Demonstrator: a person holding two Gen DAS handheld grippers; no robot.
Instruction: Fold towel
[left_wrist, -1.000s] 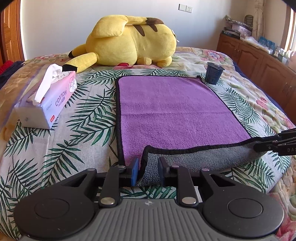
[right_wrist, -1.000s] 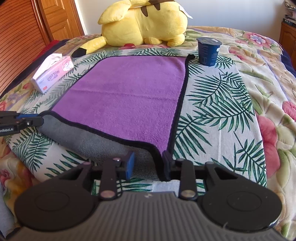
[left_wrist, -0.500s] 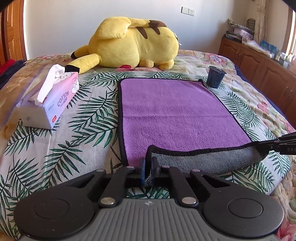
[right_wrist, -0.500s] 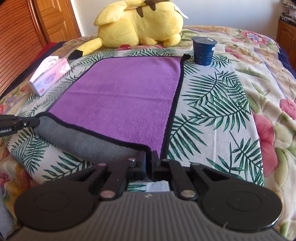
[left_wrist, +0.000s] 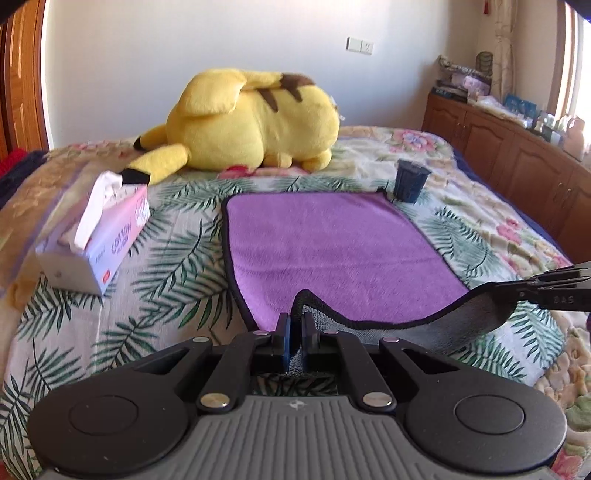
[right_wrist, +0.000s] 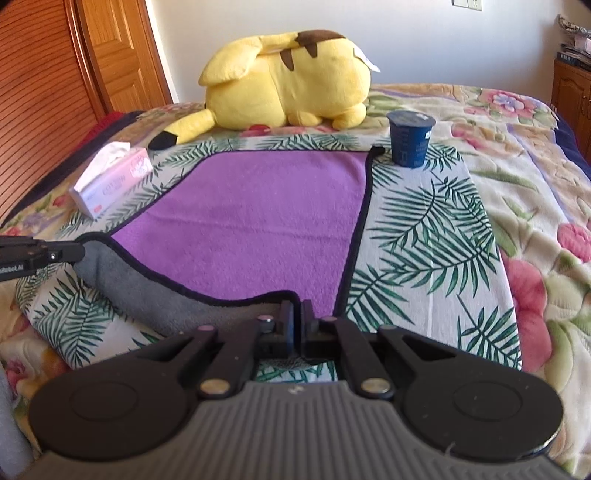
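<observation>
Purple towel spread flat on the palm-leaf bedspread, grey underside turned up along the near edge. Near left corner pinched in the left gripper: jaws closed down almost to touching, only the thin fold of cloth between the 2 fingers. Near right corner pinched the same way in the right gripper, jaws nearly shut on the black-trimmed hem. Both corners lifted a little off the bed, the edge between them sagging in a shallow curve and showing grey. Far half of the towel lying flat and smooth.

Seen from the left wrist, the right gripper at the right border, holding its corner; seen from the right wrist, the left gripper at the left border, doing the same.

Dark blue cup standing upright just beside the far right corner of the towel. Tissue pack to the left, apart from the towel. Yellow plush toy lying beyond the far edge. Wooden cabinets along the right wall.
</observation>
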